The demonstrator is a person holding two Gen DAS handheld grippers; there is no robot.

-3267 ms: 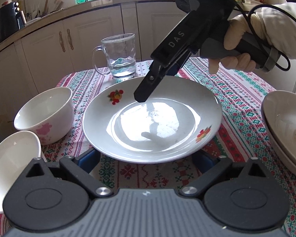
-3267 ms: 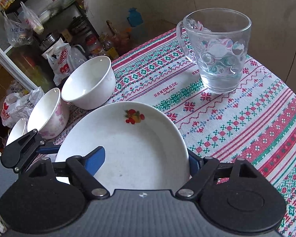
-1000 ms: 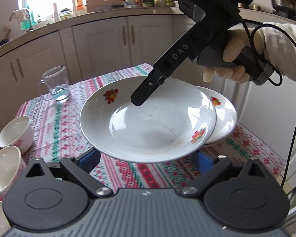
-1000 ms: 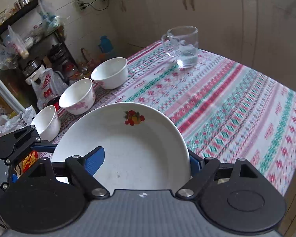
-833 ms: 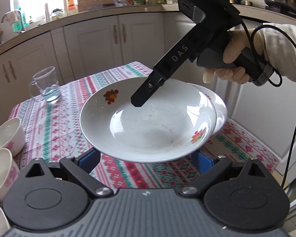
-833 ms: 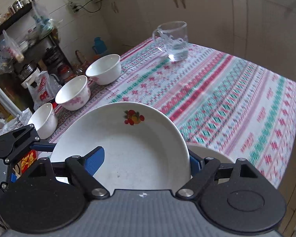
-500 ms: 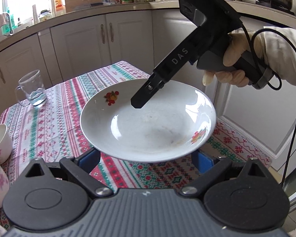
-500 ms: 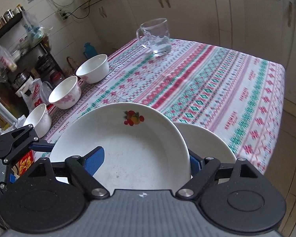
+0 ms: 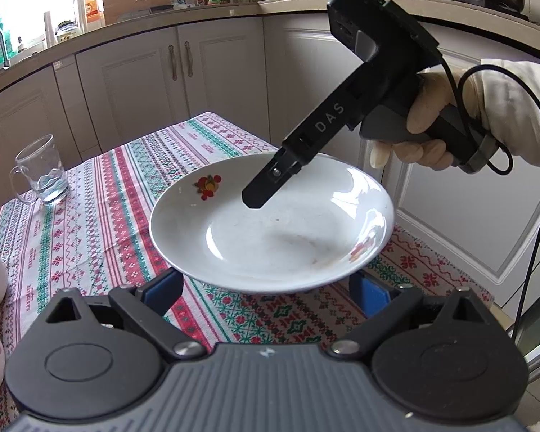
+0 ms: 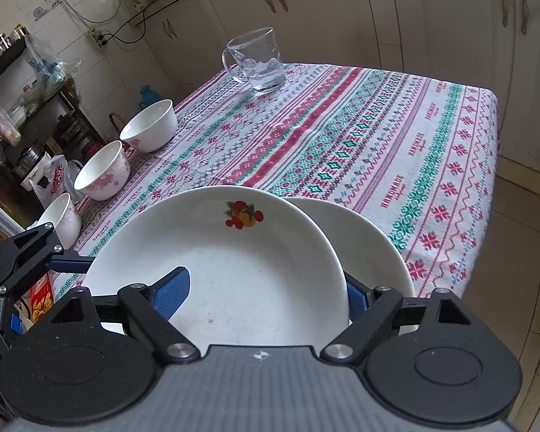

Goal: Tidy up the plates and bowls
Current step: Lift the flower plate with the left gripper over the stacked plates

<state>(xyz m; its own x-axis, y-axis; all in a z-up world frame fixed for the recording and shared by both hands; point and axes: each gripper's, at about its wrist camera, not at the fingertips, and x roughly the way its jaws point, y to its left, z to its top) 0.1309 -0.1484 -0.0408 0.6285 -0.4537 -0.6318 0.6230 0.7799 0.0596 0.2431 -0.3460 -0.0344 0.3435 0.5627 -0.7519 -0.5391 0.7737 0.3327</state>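
Observation:
A white plate with fruit decals (image 9: pixel 270 230) hangs over the table's near right corner, carried by both grippers. My left gripper (image 9: pixel 266 288) reaches under its near rim, jaws wide on either side of its underside, tips hidden. My right gripper (image 10: pixel 264 295) has the rim between its jaws, which are opening. Its upper finger (image 9: pixel 266 189) still lies on the plate's inside, and the lower one is hidden. A second white plate (image 10: pixel 370 252) lies on the cloth beneath, showing at the right. I cannot tell whether the two plates touch.
Three white bowls (image 10: pixel 149 126) (image 10: pixel 102 171) (image 10: pixel 59 216) stand in a row along the table's left edge. A glass mug (image 10: pixel 259 61) with a little water stands at the far end. The patterned tablecloth (image 10: pixel 342 133) covers the table; cabinets surround it.
Both grippers have carried the plate towards the table's near right corner and over the second plate. That plate showed behind it in the left wrist view and is now hidden there.

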